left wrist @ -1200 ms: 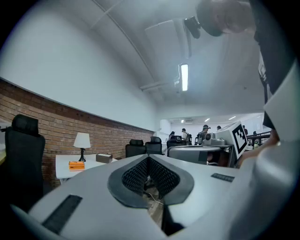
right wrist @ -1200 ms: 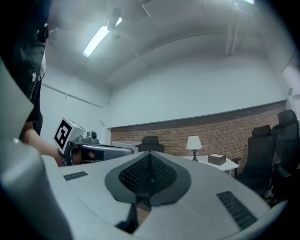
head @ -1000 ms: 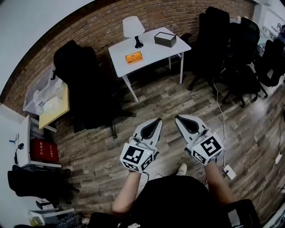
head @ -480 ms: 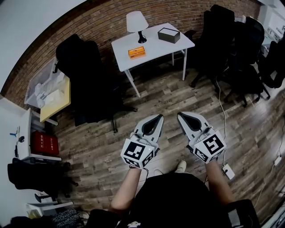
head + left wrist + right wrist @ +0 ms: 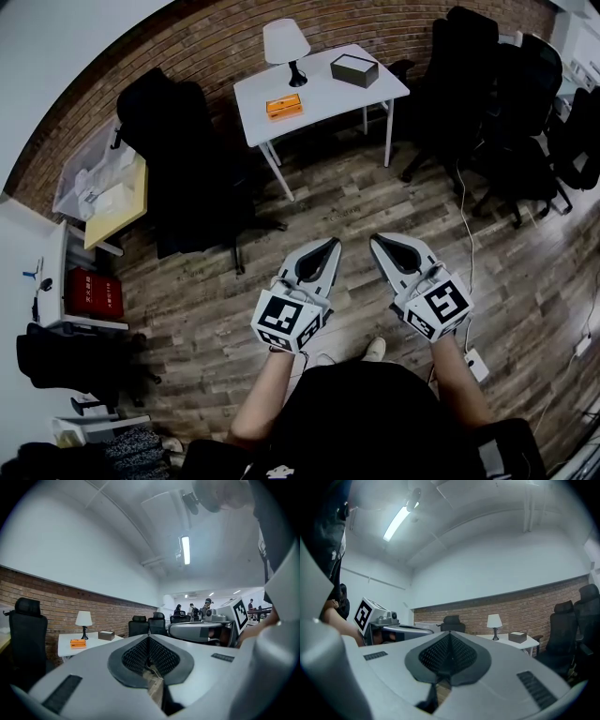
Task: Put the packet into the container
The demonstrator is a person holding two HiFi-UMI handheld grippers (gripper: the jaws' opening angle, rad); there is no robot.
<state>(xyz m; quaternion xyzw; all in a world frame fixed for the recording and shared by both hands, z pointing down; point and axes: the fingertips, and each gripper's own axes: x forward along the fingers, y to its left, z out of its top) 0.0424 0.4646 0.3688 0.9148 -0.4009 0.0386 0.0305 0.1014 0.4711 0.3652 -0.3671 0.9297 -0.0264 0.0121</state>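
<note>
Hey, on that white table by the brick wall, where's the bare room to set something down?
The widest bare patch is at the front right of the table, bordered by the orange packet, the dark box and the front edge. A smaller gap lies between the lamp and the box. Lamp and packet crowd the left end.

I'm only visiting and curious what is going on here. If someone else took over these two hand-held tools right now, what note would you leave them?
Left tool: shut, empty, held level in front of the person.
Right tool: shut, empty, beside the other one.
Orange packet: lies on the white table across the room, near the lamp.
Container: dark box on the same table, apart from the packet.
Done: nothing; the packet is untouched.
Left to do: walk to the table, pick up the packet, put it into the container.
</note>
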